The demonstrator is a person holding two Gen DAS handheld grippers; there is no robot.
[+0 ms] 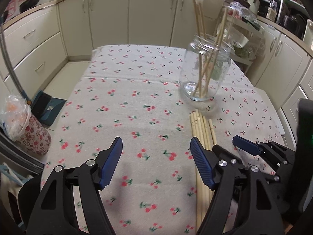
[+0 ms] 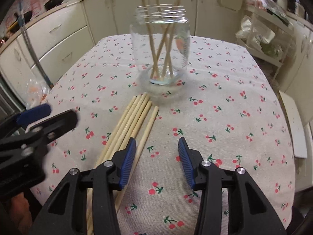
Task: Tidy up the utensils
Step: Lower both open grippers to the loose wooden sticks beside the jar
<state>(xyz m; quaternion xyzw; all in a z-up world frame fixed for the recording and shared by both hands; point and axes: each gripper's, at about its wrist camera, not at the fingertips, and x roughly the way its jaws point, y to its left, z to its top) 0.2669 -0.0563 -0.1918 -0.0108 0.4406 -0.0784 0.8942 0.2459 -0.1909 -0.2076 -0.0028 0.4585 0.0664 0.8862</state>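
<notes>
A: Where are the loose chopsticks relative to each claw?

B: They lie flat in a bundle on the cherry-print table, long axis running from the near edge toward the glass jar, tips stopping just short of its base. The right claw hangs over bare cloth with the bundle just to its left; the outermost stick passes under its left finger. The left claw has the bundle under its right finger.

A: Are the claws holding anything?

B: No. Both stand apart and empty, the left wider than the right.

A: Which hand is nearer?

B: I'd judge about equal, since the sticks lie between the two; the right looks slightly better placed for the stray outer stick, though the fisheye bend makes that uncertain.

A: And room to move?

B: Open cloth to the right and ahead. The jar stands upright beyond the bundle with several chopsticks already leaning inside, ends sticking up past the rim. The two claws are close together, so they could bump.
</notes>
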